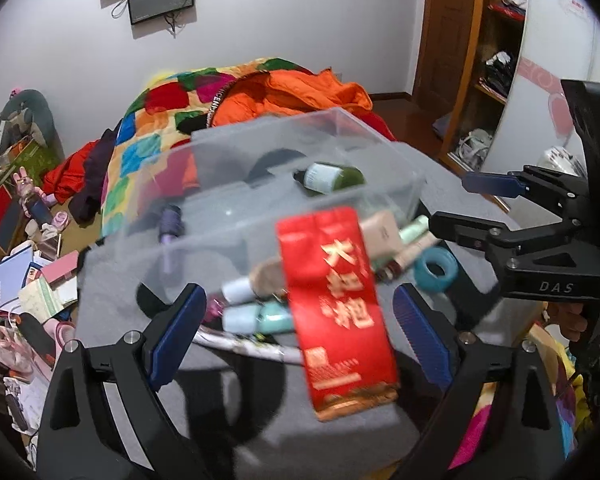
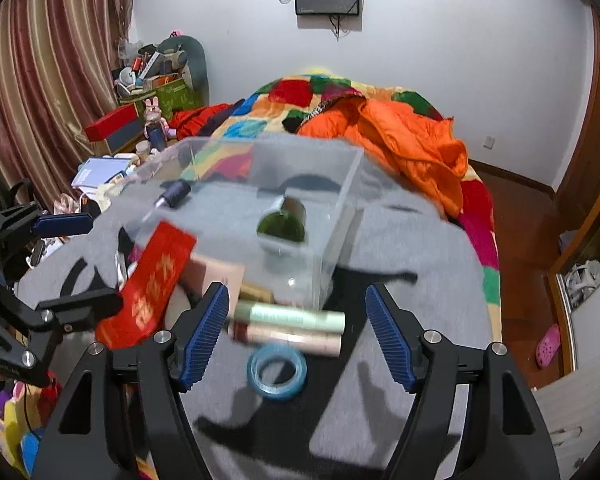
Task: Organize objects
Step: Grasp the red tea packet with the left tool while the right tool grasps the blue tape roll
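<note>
Sorting is under way: a clear plastic bin is sitting on a grey cloth spread over the bed, and two items are already lying inside it, a dark green bottle and a purple-capped bottle. The rest of the clutter is waiting in a heap just in front of the bin.

The left hand-held gripper is hanging wide open with nothing between its blue pads; the red packet with gold characters is lying between the spread fingers from this view, though whether it is being touched cannot be told, since the frame is blurred. The right hand-held gripper is likewise spread wide and empty, framing a pale green tube, a pinkish tube just beside it, and a blue tape roll nearest the camera.

My judgement is that a pick is being set up. The next move is probably calling for one gripper to drop onto a single item and close across its narrow side, then carry it over the bin wall.

The red packet is looking flat, glossy and stiff, tilted against the pile, so it may slide when pinched. The tubes are round and packed side by side, so they may roll.
</note>
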Available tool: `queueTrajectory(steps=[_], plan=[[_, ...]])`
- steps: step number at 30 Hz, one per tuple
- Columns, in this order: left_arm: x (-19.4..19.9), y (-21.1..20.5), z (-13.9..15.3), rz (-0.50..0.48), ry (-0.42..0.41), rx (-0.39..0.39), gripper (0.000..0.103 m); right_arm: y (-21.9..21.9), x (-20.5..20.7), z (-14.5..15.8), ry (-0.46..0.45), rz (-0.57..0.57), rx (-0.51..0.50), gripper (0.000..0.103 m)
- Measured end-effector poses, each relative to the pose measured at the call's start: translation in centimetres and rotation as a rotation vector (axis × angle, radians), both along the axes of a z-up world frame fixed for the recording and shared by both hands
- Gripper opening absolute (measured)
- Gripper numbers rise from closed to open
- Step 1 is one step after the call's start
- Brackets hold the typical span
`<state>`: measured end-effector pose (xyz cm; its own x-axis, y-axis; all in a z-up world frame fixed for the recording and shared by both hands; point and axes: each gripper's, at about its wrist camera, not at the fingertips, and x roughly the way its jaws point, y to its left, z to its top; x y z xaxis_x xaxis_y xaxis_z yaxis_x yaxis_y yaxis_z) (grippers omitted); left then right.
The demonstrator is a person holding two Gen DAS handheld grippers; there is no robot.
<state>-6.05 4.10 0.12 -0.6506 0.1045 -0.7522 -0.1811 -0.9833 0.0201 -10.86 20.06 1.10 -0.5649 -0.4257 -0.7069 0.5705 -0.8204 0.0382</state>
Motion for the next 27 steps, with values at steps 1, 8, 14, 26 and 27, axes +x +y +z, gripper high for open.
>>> queueTrajectory(steps=[1,8,14,26,27], plan=[[0.2,0.3,-0.3,-0.001,-0.004,0.001,0.096,0.2,0.3,-0.3,-0.009,0.001,0.001,0.068],[1.1,1.1,-2.9,0.018,-0.057,0.022,0.096,1.5,1.2,-2.5,-0.07,-0.013,0.0,0.068],[1.7,1.3,-4.3,0.037,-0.062,0.027,0.096,1.4,1.7,-4.6,-0.109,-0.009,0.02,0.068],[2.4,0.2,-4.7,0.056,-0.035,0.099,0.054,0.5,1.1,-5.8,-0.128,-0.013,-0.009,0.036],[2.6,0.1,-4.6,0.058,-0.031,0.111,0.054,0.6,1.2,-5.8,-0.125,-0.013,-0.014,0.036]])
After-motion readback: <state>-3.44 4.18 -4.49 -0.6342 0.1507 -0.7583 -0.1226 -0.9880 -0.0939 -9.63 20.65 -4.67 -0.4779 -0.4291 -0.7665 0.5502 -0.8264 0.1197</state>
